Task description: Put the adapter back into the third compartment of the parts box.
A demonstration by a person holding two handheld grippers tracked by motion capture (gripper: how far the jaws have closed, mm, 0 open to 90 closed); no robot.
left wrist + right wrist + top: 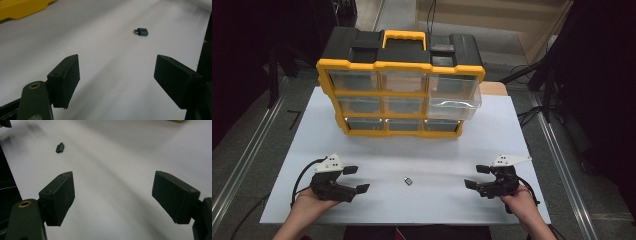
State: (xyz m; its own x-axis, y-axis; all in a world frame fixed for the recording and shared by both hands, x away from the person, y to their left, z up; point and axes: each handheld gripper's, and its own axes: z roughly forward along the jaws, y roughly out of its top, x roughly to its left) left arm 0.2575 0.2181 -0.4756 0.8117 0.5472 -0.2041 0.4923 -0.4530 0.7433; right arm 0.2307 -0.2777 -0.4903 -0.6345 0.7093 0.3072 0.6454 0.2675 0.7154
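Observation:
A small dark adapter [408,180] lies on the white table top [422,150] between both hands. It shows in the left gripper view [141,31] ahead and to the right of the jaws, and in the right gripper view [59,147] ahead to the left. My left gripper [356,179] rests open at the front left with nothing between its jaws. At the front right my right gripper [477,176] is open too and holds nothing. Behind stands a yellow and black drawer organizer [401,80] whose clear middle-right drawer [454,106] is pulled out.
The organizer's other clear drawers are pushed in. A yellow corner of the organizer [22,8] shows at the top left of the left gripper view. Dark floor and metal rails [242,160] flank the table, with cables at the right.

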